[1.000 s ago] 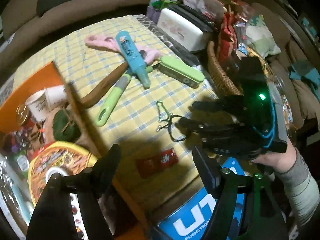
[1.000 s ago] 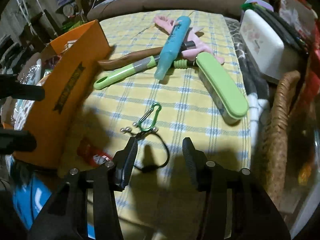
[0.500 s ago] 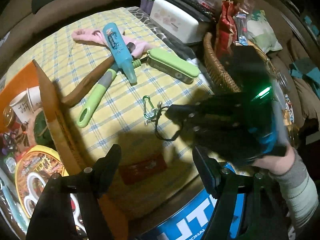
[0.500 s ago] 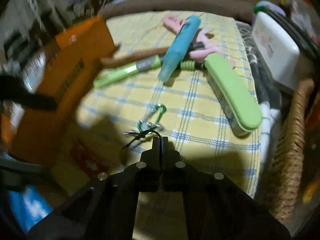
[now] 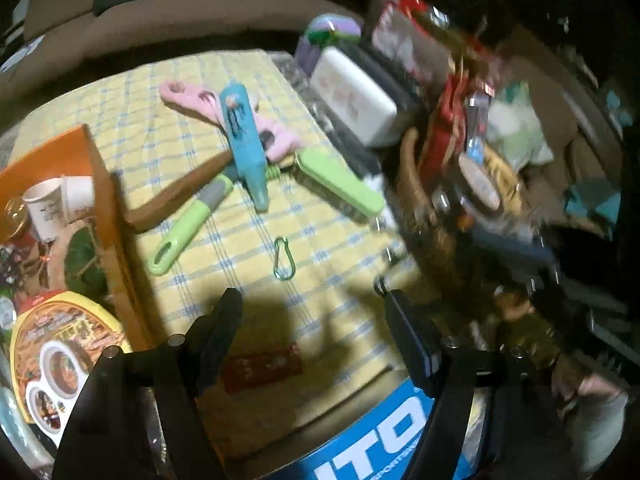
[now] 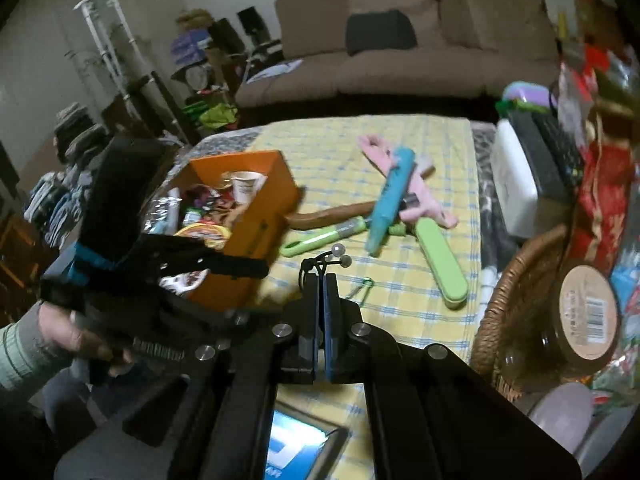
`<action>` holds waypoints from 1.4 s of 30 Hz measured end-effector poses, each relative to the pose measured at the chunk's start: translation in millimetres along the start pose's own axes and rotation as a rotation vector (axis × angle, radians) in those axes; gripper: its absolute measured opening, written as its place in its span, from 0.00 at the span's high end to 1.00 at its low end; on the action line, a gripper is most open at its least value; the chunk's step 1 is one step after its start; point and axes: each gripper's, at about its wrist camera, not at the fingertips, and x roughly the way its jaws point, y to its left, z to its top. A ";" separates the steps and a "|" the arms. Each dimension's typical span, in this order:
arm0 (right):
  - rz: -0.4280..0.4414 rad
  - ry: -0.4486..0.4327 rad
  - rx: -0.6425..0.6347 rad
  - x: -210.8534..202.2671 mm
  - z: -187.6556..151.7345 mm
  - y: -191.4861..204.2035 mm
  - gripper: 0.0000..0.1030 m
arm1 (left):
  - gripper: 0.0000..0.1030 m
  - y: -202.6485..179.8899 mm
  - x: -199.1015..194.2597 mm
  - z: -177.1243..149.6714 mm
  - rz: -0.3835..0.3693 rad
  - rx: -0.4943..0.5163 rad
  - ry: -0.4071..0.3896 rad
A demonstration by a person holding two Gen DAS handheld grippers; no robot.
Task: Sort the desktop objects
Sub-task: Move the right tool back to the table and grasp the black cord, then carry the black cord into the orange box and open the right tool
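The right gripper (image 6: 321, 280), jaws together, pinches a thin black cord with two silver beads (image 6: 322, 263) above the yellow checked tablecloth (image 6: 408, 300). A green wire carabiner (image 5: 284, 258) lies beneath. The left gripper (image 5: 312, 320), empty, is closing beside the orange cardboard box (image 6: 256, 216).

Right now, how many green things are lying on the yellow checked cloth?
3: a green case at right, a green-handled tool under the blue tube, a small carabiner nearest. Others may be hidden.
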 end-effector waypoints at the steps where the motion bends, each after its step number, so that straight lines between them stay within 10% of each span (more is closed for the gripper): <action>1: 0.006 -0.004 -0.006 -4.0 0.2 5.1 0.98 | 0.38 0.9 -3.3 0.4 -0.014 -0.013 -0.010; 5: 0.027 -0.019 -0.016 -11.7 3.2 23.6 0.98 | 0.89 -1.5 -10.5 -0.9 -0.071 -0.033 -0.003; 8: 0.020 -0.024 -0.016 -15.6 7.2 33.0 0.98 | 0.82 -6.8 -23.1 -6.3 -0.127 -0.010 -0.024; 11: 0.018 -0.037 -0.019 -26.7 11.2 40.3 0.98 | 0.14 -1.5 -43.8 -13.5 -0.143 -0.057 -0.083; 24: -0.002 -0.075 -0.003 -75.3 14.3 64.2 0.98 | 0.14 28.6 -91.6 -47.1 -0.492 -0.257 -0.229; 40: -0.027 -0.089 -0.069 -91.7 15.6 113.2 0.98 | 0.16 11.4 -145.5 -76.4 -0.343 -0.146 -0.307; 42: -0.021 -0.086 -0.083 -93.5 14.2 120.8 0.98 | 0.42 6.8 -144.8 -73.3 -0.309 -0.142 -0.297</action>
